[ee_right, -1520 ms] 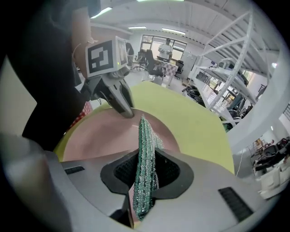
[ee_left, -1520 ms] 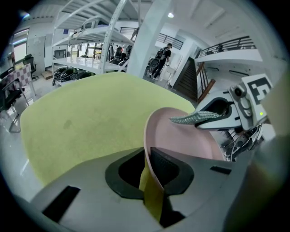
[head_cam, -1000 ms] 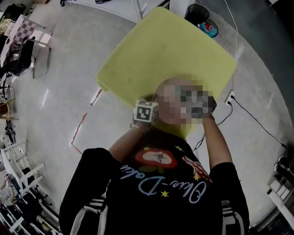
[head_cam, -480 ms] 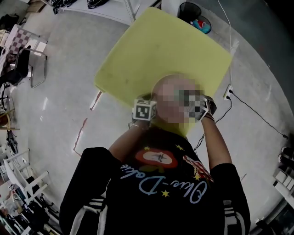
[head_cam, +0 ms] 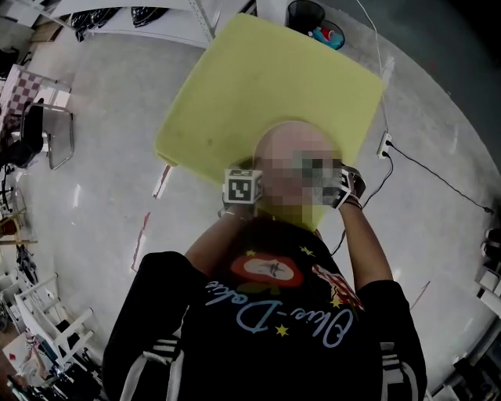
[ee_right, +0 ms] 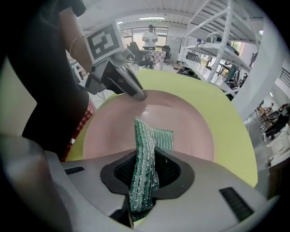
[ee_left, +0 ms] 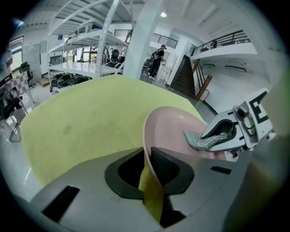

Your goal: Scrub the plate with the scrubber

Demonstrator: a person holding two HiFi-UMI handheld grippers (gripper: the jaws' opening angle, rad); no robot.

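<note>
The pink plate [ee_left: 174, 129] is held tilted above the yellow table [ee_left: 86, 118], its rim pinched between the pads of my left gripper [ee_left: 152, 156]. My right gripper [ee_right: 144, 170] is shut on a green mesh scrubber [ee_right: 146, 145], and the scrubber's free end lies against the inner face of the plate [ee_right: 181, 113]. The right gripper view shows the left gripper [ee_right: 137, 94] clamped on the plate's far rim. In the left gripper view, the right gripper [ee_left: 216, 138] presses the scrubber [ee_left: 199, 140] onto the plate. The head view shows only the left gripper's marker cube [head_cam: 243, 186]; the plate is hidden there.
The table [head_cam: 258, 86] stands on a grey floor. A dark bin [head_cam: 307, 16] sits beyond its far corner, and a power strip [head_cam: 383, 145] with cables lies at its right. White shelving racks [ee_left: 90, 41] and people stand in the background. A chair [head_cam: 48, 133] is at the left.
The head view has drifted, so the table sits slightly higher and further left in the picture. Both grippers stay close together at the table's near edge.
</note>
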